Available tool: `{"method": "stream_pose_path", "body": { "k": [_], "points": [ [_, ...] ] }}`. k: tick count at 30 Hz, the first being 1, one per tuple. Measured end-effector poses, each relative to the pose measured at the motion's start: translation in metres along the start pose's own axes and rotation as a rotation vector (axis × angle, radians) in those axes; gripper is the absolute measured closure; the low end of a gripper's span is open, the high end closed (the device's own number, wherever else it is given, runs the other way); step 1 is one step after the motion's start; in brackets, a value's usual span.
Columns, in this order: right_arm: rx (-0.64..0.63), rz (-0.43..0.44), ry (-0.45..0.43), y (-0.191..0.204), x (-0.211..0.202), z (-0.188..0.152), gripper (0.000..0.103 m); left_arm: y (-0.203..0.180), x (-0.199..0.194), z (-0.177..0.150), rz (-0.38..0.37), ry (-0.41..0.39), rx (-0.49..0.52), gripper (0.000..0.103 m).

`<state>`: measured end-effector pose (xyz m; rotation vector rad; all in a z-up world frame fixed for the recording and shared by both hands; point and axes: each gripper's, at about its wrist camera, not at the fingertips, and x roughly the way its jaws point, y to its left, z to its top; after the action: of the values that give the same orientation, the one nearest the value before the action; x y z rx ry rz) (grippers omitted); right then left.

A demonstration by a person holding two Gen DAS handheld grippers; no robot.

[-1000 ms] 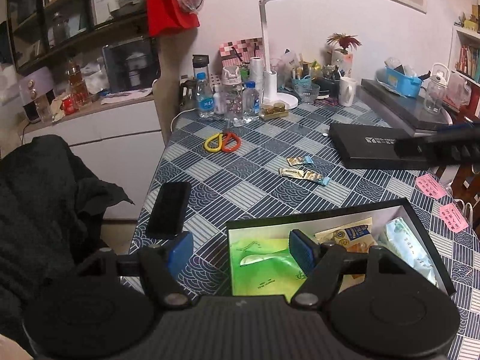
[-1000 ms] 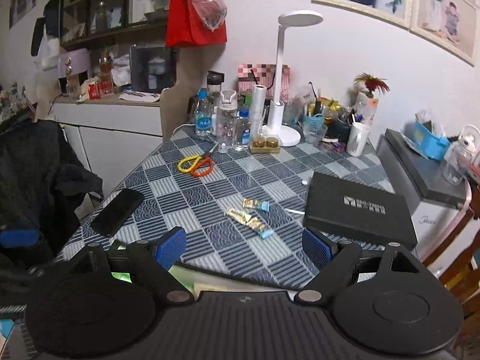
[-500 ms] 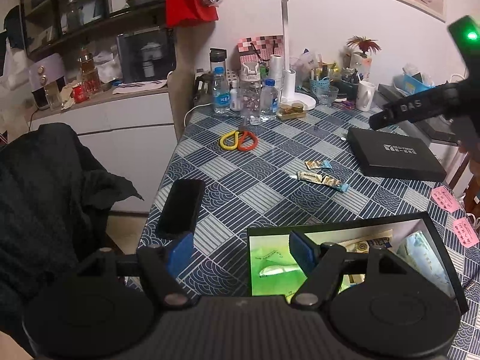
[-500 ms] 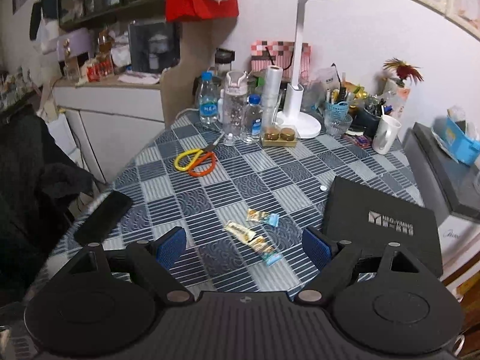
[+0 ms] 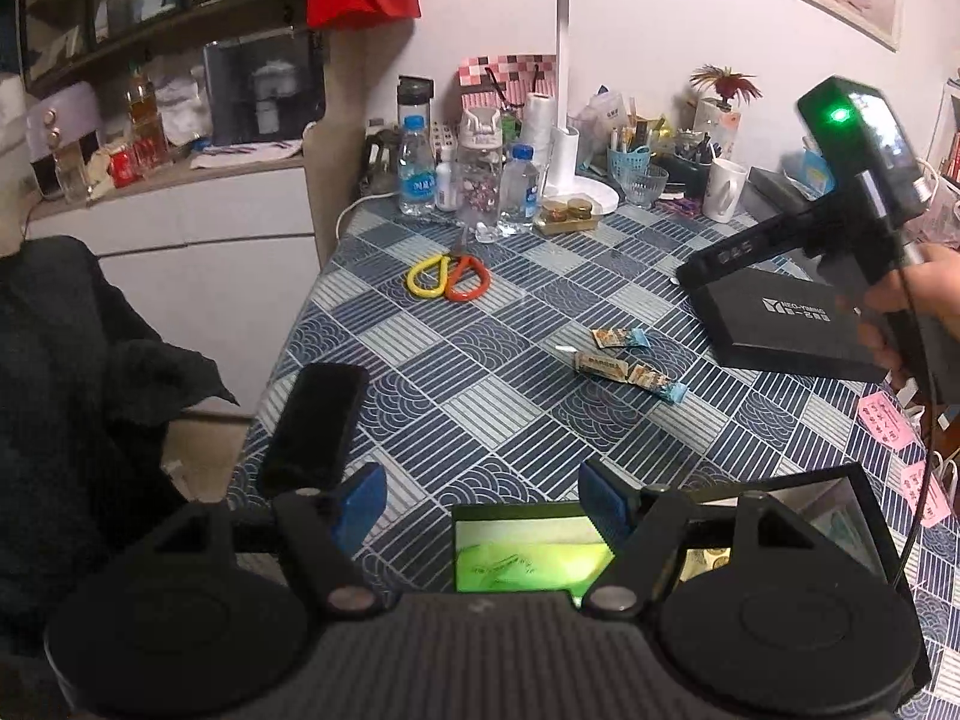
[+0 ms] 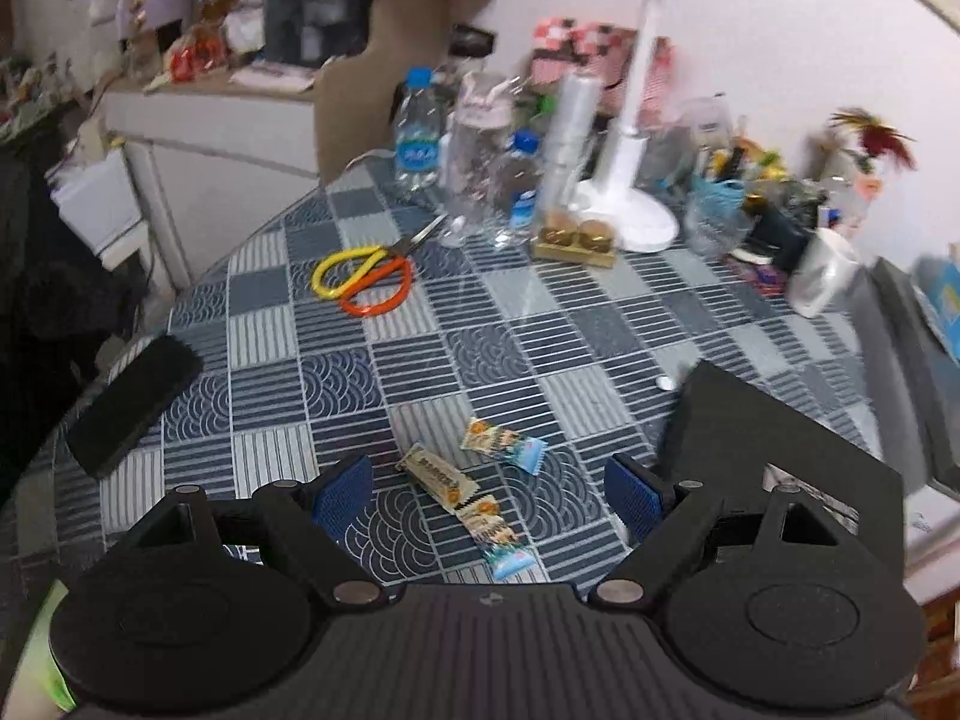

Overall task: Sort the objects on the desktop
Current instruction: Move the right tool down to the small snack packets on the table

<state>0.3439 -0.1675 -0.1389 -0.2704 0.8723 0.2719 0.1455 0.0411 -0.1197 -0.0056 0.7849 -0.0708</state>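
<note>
Snack packets (image 6: 474, 480) on checked tablecloth, between right hand-held gripper (image 6: 489, 495) spread fingers

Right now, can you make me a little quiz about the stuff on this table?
1. True or false: the right gripper is holding a snack packet.
2. What colours are the two handles of the scissors?
3. Which lies nearest the right gripper: A) the black phone, B) the snack packets, C) the white mug?

Key
1. False. Its jaws are open and empty, with the packets on the table between them in the right wrist view.
2. Yellow and orange.
3. B.
</note>
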Motion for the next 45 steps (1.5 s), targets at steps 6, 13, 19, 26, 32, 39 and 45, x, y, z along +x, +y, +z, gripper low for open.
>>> {"method": "stream_pose_path", "body": {
  "k": [6,13,19,26,32,39,45],
  "points": [
    [-0.124,0.099,0.053,0.012,0.054,0.002,0.018,-0.002,0.016,0.000,-0.016,0.018,-0.026,0.019],
    [-0.275,0.185,0.076,0.033,0.107,-0.007,0.025,-0.001,0.028,-0.001,-0.031,0.038,-0.048,0.019],
    [-0.312,0.216,0.124,0.035,0.141,-0.013,0.029,0.001,0.035,-0.001,-0.026,0.052,-0.051,0.019],
    [-0.336,0.235,0.130,0.028,0.155,-0.021,0.029,-0.003,0.047,0.002,-0.046,0.067,-0.053,0.019],
    [-0.353,0.250,0.121,0.026,0.166,-0.022,0.029,-0.008,0.055,0.002,-0.058,0.080,-0.056,0.019],
    [-0.312,0.270,0.149,0.020,0.185,-0.016,0.035,-0.009,0.059,0.002,-0.063,0.093,-0.064,0.019],
    [-0.245,0.290,0.164,0.014,0.189,-0.013,0.042,-0.010,0.061,0.001,-0.069,0.099,-0.066,0.019]
  ]
}}
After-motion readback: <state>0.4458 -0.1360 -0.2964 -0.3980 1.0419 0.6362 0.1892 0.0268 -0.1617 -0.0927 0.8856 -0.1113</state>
